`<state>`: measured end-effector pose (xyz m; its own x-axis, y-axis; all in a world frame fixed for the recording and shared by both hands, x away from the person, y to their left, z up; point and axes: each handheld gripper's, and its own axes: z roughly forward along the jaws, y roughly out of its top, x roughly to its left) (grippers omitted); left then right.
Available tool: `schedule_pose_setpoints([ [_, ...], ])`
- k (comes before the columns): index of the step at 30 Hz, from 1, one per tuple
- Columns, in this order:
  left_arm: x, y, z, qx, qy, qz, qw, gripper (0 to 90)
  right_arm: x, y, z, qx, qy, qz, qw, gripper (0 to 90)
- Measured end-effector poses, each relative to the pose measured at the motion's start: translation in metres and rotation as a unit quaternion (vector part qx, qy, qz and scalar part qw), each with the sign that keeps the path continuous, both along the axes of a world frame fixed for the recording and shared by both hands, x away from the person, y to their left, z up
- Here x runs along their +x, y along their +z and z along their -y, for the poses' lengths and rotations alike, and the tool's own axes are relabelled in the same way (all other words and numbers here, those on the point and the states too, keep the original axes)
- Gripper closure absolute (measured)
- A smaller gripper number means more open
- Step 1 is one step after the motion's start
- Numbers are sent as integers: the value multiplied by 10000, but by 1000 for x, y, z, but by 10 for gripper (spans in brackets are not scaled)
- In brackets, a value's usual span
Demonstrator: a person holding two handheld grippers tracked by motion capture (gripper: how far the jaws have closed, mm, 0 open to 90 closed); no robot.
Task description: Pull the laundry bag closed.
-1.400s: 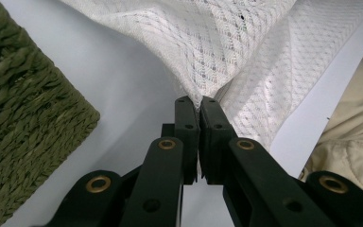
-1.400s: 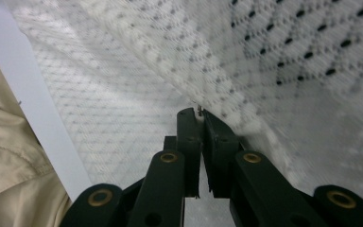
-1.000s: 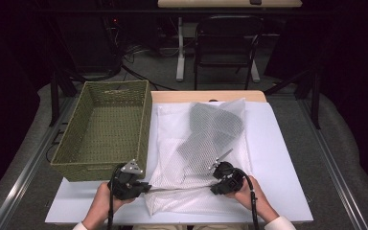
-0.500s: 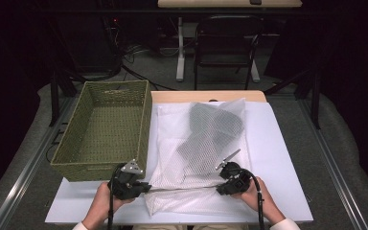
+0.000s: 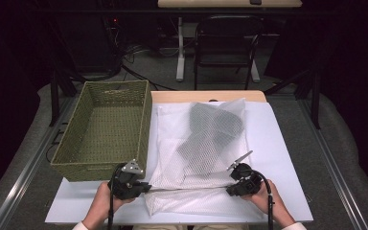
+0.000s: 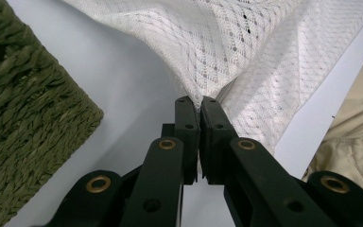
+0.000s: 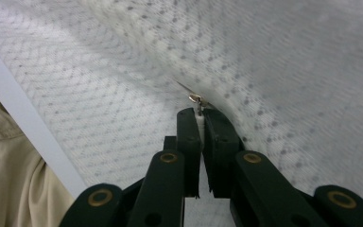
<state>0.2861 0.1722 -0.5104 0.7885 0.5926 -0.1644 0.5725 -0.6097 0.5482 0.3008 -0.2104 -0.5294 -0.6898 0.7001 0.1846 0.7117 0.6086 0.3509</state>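
Note:
A white mesh bag (image 5: 172,167) lies on the white table cover, with a dark grey garment (image 5: 211,132) showing through it. My left gripper (image 5: 146,188) is shut on the bag's near left edge (image 6: 227,75), just off the basket's corner. My right gripper (image 5: 231,189) is shut on the small metal zipper pull (image 7: 196,99) at the bag's near right; mesh (image 7: 264,56) spreads beyond its jaws. The bag's near edge runs taut between the two grippers.
An olive woven basket (image 5: 100,170) stands left of the bag, its corner (image 6: 23,109) close to my left gripper. Bare white table cover (image 5: 282,158) lies right of the bag. A person's beige clothing (image 7: 4,161) sits at the table's near edge.
My right gripper has slid to the right along the bag's near edge with the zipper pull. The left gripper has stayed put on the bag's edge.

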Motion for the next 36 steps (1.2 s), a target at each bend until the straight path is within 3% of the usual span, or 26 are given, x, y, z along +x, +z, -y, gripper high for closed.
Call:
schedule_pose_setpoints([
  [12, 1, 0, -1, 39, -18, -11, 10000, 874, -6, 0, 22, -11, -226, -22, 9997, 858],
  [18, 1, 0, -1, 37, -9, -19, 10000, 875, -7, 0, 24, -22, -272, -33, 9996, 859],
  [19, 1, -1, -2, 13, 31, -25, 10000, 875, -11, 0, 32, -34, -386, -51, 9992, 859],
  [25, 3, -1, -3, 48, 32, -18, 10000, 875, -14, 2, 40, 3, -639, -123, 9979, 859],
  [36, 4, -1, -5, 31, 101, -41, 9999, 875, -20, 0, 60, -17, -760, -74, 9971, 859],
])
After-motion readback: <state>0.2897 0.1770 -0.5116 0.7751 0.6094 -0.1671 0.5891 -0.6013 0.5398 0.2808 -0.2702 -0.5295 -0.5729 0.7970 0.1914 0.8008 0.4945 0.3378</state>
